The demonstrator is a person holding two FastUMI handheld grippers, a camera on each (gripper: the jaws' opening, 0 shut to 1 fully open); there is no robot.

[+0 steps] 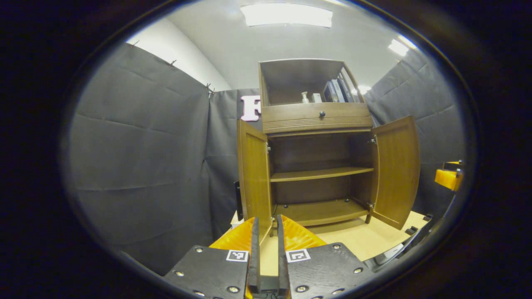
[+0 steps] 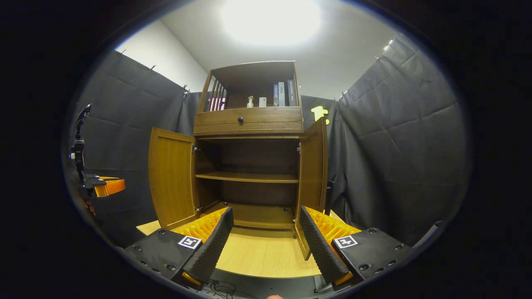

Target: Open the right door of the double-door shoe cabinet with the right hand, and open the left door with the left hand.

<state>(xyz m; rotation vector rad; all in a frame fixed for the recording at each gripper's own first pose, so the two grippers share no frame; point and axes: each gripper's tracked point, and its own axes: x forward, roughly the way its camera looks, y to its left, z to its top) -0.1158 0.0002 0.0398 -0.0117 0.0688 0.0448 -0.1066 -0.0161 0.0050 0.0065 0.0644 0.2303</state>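
1. The left gripper (image 1: pixel 266 236) has its fingers drawn close together with a narrow gap, nothing between them, just before the bottom edge of the left door (image 1: pixel 254 178).
2. The right gripper (image 2: pixel 264 232) has its fingers spread wide, holding nothing, near the right door (image 2: pixel 312 166).
3. Both doors of the shoe cabinet (image 2: pixel 249 166) stand swung open, showing bare shelves.
4. The cabinet stands on a light wooden surface (image 2: pixel 257 253); books (image 2: pixel 282 93) sit on top.
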